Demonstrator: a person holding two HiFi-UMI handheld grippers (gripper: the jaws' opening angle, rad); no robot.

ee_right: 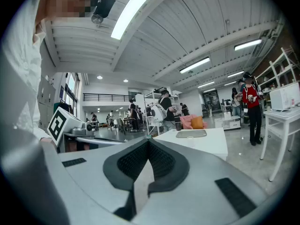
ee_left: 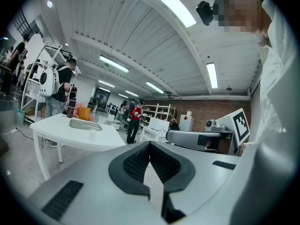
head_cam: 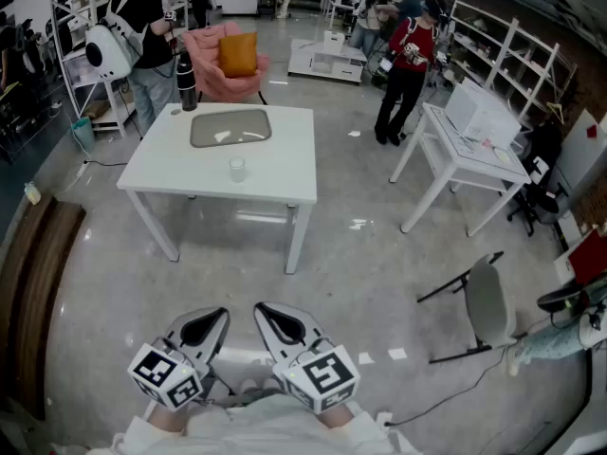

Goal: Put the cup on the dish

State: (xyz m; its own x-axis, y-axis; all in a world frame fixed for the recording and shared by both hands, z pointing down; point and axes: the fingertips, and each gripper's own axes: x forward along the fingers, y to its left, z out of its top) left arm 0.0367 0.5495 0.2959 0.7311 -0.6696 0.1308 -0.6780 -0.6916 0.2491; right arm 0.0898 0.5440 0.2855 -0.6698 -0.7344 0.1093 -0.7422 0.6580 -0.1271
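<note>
My left gripper and right gripper are grey, with black-and-white marker cubes. Far off are a white table, a grey dish and a clear cup.

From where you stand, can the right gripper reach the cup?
Probably not: the right gripper is held at the body, a stretch of floor short of the table. The cup stands unobstructed.

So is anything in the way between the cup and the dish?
Nothing visible. Only bare table lies between the cup and the dish; the dark bottle stands aside by a far corner.
</note>
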